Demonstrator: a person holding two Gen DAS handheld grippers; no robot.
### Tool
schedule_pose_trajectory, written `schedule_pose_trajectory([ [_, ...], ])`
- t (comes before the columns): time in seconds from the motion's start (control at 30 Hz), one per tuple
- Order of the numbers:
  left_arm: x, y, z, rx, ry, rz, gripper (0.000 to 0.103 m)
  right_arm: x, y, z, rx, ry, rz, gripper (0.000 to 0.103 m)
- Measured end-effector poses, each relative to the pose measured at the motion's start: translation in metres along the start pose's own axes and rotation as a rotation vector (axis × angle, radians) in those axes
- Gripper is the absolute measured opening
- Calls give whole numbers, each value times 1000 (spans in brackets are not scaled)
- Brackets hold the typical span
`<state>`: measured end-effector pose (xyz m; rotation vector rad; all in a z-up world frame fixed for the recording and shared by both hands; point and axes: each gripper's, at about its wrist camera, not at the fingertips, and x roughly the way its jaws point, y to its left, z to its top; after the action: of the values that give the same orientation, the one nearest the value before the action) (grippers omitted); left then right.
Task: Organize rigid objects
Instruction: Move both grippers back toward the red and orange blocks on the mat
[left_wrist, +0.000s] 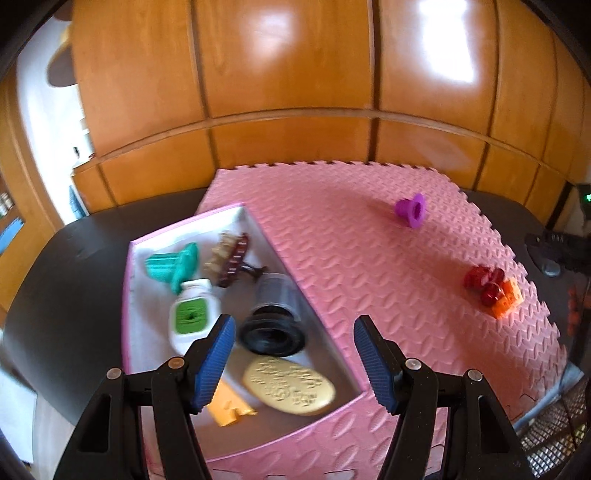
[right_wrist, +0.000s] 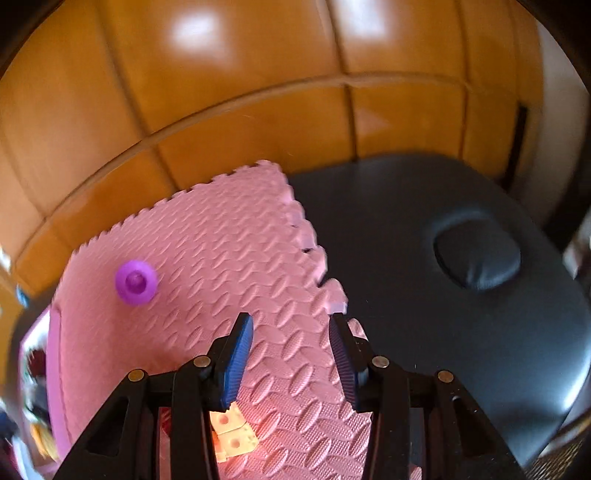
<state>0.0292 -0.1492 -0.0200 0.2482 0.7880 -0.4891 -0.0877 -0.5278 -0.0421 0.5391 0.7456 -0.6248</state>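
Both the left gripper (left_wrist: 294, 363) and right gripper (right_wrist: 291, 360) are spread and empty. The purple plastic funnel (left_wrist: 410, 209) lies on the pink foam mat (left_wrist: 369, 258), well apart from the box (left_wrist: 236, 218); probably light and stiff, so I'd pinch the rim.

Past my tongs stood a big shiny wooden wall (left_wrist: 288, 74) made of panels, with bright light spots on it. Under my tongs sat a dark padded table (right_wrist: 461, 295). A white wall (left_wrist: 40, 122) showed far off to my left.
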Motion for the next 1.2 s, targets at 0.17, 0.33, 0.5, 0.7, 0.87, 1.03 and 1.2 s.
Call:
schedule_pose_trajectory([
  [0.17,15,-27,-1,49,43,-62,67,3,-2,-1,15,23,-5,43],
  [0.33,24,-57,-3,109,72,-129,67,8,-1,-3,7,43,-17,43],
  [0.5,33,-88,-2,172,101,-203,67,8,-4,-2,24,41,-23,43],
  [0.7,47,-125,1,241,125,-275,67,10,-9,-1,50,60,-21,43],
  [0.87,67,-142,7,247,160,-285,66,13,-10,-2,60,83,-16,43],
  [1.03,81,-158,22,218,170,-339,65,17,-8,-3,54,103,-14,43],
  [1.2,102,-176,37,197,198,-365,64,18,-7,-2,55,111,-4,43],
])
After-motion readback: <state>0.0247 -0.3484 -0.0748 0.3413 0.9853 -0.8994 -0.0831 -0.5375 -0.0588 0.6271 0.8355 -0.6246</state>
